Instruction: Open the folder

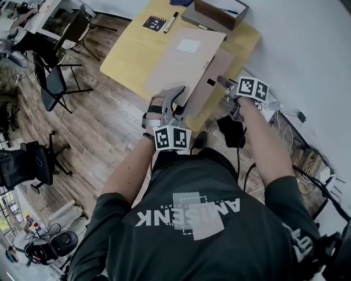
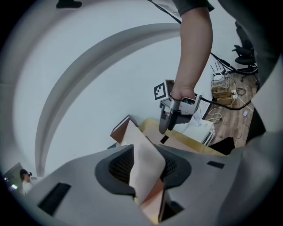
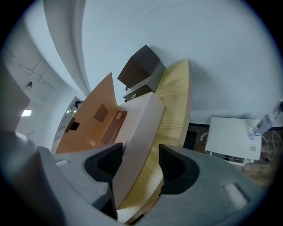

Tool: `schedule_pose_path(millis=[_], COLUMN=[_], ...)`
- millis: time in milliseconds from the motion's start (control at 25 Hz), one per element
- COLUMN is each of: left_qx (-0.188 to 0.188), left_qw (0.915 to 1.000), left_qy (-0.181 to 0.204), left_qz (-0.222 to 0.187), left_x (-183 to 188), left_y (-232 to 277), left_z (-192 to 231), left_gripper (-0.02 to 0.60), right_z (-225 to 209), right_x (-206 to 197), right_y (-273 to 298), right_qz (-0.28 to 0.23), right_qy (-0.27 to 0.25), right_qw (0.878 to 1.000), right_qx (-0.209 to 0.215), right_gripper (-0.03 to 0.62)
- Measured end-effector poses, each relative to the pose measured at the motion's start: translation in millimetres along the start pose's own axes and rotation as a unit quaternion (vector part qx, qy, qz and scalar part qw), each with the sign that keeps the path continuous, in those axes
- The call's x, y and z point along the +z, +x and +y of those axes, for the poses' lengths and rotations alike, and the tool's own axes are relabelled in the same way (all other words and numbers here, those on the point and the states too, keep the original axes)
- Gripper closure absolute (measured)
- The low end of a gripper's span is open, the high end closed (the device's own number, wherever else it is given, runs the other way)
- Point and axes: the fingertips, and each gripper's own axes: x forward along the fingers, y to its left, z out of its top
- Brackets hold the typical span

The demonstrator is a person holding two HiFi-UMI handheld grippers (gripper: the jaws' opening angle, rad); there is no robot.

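A beige folder (image 1: 186, 60) lies on the yellow wooden table (image 1: 129, 49), partly open, its orange inner side (image 3: 93, 123) showing. My left gripper (image 1: 178, 104) is at the folder's near edge. In the left gripper view the pale cover (image 2: 142, 150) runs between the jaws of the left gripper (image 2: 148, 167) and both pads press on it. My right gripper (image 1: 219, 81) is at the folder's right edge. In its own view the right gripper (image 3: 140, 163) stands wide, with a pale folder panel (image 3: 137, 128) resting against one pad and a gap to the other.
A brown box (image 1: 216, 13) stands at the table's far end, with a marker pen (image 1: 171, 22) and a black tag card (image 1: 154, 23) beside it. Black chairs (image 1: 55, 82) stand on the wooden floor to the left. A white unit (image 3: 230, 137) and cables lie by the wall on the right.
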Motion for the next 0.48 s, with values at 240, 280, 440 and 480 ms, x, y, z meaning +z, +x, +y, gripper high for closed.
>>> schedule_pose_path(millis=[240,280,440,480], left_qx=[0.008,0.007,0.001,0.002], left_qw=[0.9996,0.9997,0.9997,0.9995], left_qy=[-0.026,-0.023,-0.018,-0.027], left_qz=[0.000,0.006,0.016,0.017], left_x=[8.1,4.7,-3.9,-4.7], left_y=[8.4,8.1,1.8,-0.5], left_z=[14.8,15.9,21.0,25.1], left_gripper=[0.546,0.546,0.546,0.548], right_z=[-1.0,-1.1,-1.4,-1.7], right_x=[-2.8,-2.6,-1.7,-1.8], right_y=[-0.5,-1.0,-1.8,-1.7], right_qz=[-0.001,0.000,-0.001,-0.001], right_qy=[0.012,0.010,0.016,0.019], right_qw=[1.000,1.000,1.000,1.000], right_qx=[-0.001,-0.003,-0.006,-0.006], right_gripper=[0.353,0.352,0.350,0.347])
